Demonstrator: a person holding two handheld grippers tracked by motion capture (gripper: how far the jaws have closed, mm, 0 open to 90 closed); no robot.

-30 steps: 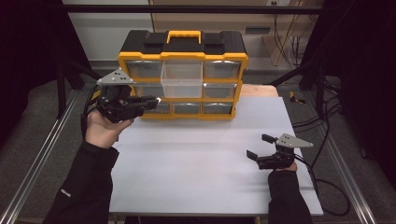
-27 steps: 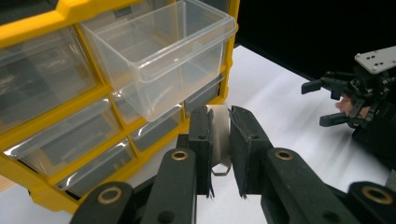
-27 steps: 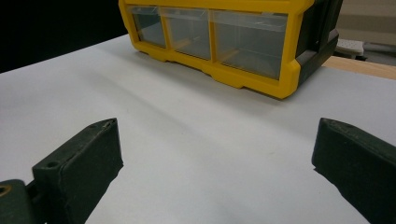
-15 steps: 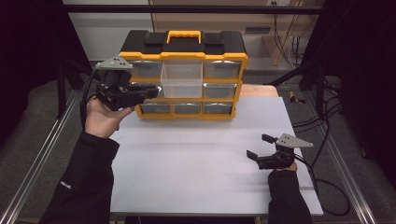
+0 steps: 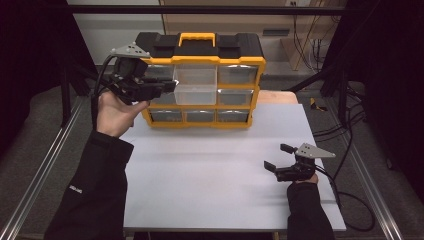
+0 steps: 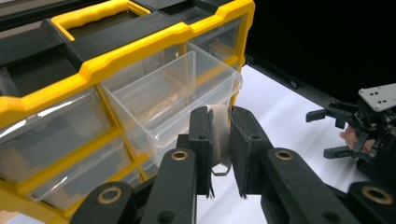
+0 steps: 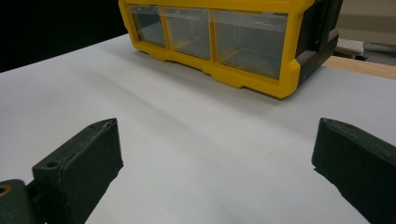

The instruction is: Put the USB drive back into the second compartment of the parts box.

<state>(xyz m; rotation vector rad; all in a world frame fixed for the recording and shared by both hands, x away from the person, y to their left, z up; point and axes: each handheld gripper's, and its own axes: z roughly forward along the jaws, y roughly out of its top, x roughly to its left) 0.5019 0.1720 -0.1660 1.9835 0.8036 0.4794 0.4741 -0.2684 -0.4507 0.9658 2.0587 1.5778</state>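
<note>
Looking from the high view, we see the left tool (image 5: 167,86) raised at the organiser (image 5: 202,80) on the worktop (image 5: 210,170), beside its pulled-out clear drawer (image 5: 196,85); the right tool (image 5: 281,159) rests wide open, well apart.

In the left gripper view, its jaws pinch a small pale piece (image 6: 219,135) just before the drawer's rim — we judge a drop into the drawer is in hand, needing a short reach forward, then a release.

In the right gripper view, jaws spread over bare worktop. No writing can be read.
</note>
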